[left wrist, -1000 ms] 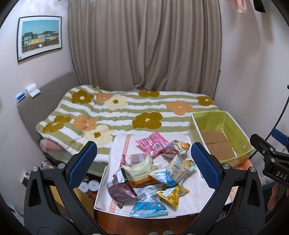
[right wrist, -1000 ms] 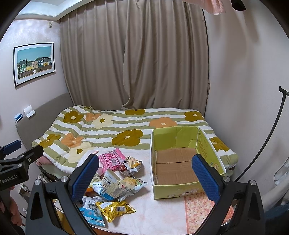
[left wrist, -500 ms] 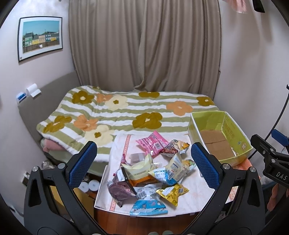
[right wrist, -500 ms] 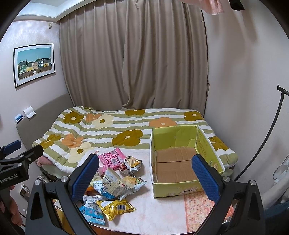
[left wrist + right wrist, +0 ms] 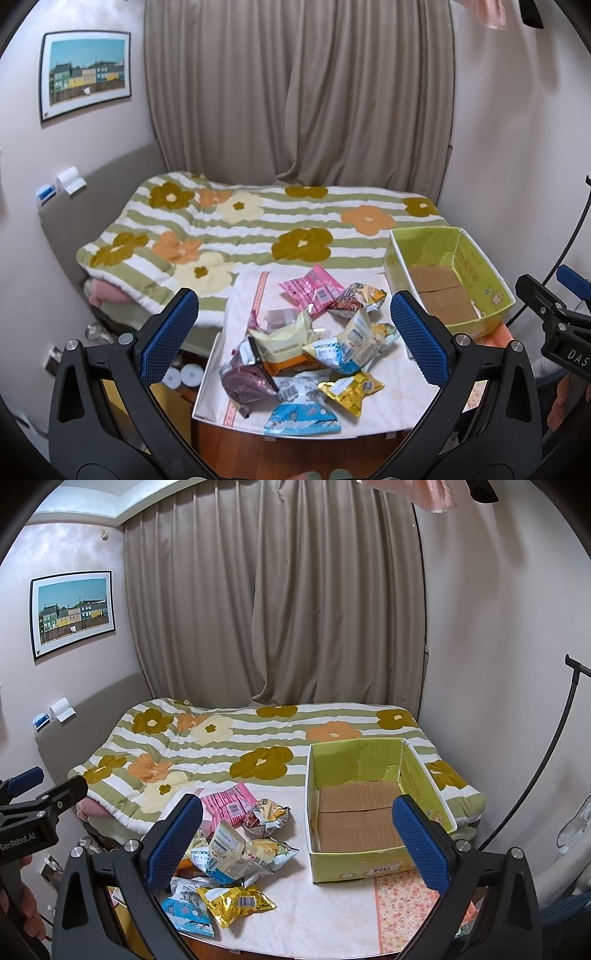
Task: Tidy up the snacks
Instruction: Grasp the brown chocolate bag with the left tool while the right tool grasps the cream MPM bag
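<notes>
Count from my left tong view: one green cardboard box (image 5: 480, 273), one framed picture (image 5: 85, 74) on the wall, one flowered blanket (image 5: 229, 229). Snack packets (image 5: 317, 347) in the pile: roughly ten, overlapping, exact number uncertain. Of these, one pink packet (image 5: 312, 290), one gold packet (image 5: 349, 391), one blue packet (image 5: 301, 419).
</notes>
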### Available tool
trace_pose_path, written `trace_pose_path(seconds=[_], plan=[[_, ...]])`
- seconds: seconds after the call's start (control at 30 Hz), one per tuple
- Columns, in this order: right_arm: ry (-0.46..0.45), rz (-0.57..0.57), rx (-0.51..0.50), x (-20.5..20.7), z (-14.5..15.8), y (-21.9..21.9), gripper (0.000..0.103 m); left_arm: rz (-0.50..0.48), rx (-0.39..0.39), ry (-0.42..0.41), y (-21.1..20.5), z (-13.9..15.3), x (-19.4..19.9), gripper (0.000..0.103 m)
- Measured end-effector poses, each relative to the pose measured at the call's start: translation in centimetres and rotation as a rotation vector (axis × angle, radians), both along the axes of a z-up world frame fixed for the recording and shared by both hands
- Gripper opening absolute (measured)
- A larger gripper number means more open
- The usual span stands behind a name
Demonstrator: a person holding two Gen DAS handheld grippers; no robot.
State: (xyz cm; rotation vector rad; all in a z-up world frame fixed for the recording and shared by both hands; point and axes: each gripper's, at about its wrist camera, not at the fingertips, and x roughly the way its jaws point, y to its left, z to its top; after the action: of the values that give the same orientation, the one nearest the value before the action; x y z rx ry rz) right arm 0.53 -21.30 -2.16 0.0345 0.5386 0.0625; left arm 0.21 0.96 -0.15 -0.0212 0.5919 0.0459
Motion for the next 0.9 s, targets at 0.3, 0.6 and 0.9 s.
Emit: trace_pose_path(seconds=[0.3, 0.6, 0.9], plan=[[0.115, 0.086, 0.011, 2.5, -2.8, 1.2, 0.102, 0.029, 0.033, 0.098, 3.1, -4.2, 0.3, 0.103], [0.274, 0.092, 0.106, 5.8, -10.2, 5.0, 0.102, -0.141, 0.106, 0.294, 7.2, -13.5, 3.4, 0.103], [0.437, -0.044, 0.323, 9.5, -17.1, 7.8, 0.102, -0.405, 0.204, 0.449, 8.9, -21.9, 8.0, 0.103]])
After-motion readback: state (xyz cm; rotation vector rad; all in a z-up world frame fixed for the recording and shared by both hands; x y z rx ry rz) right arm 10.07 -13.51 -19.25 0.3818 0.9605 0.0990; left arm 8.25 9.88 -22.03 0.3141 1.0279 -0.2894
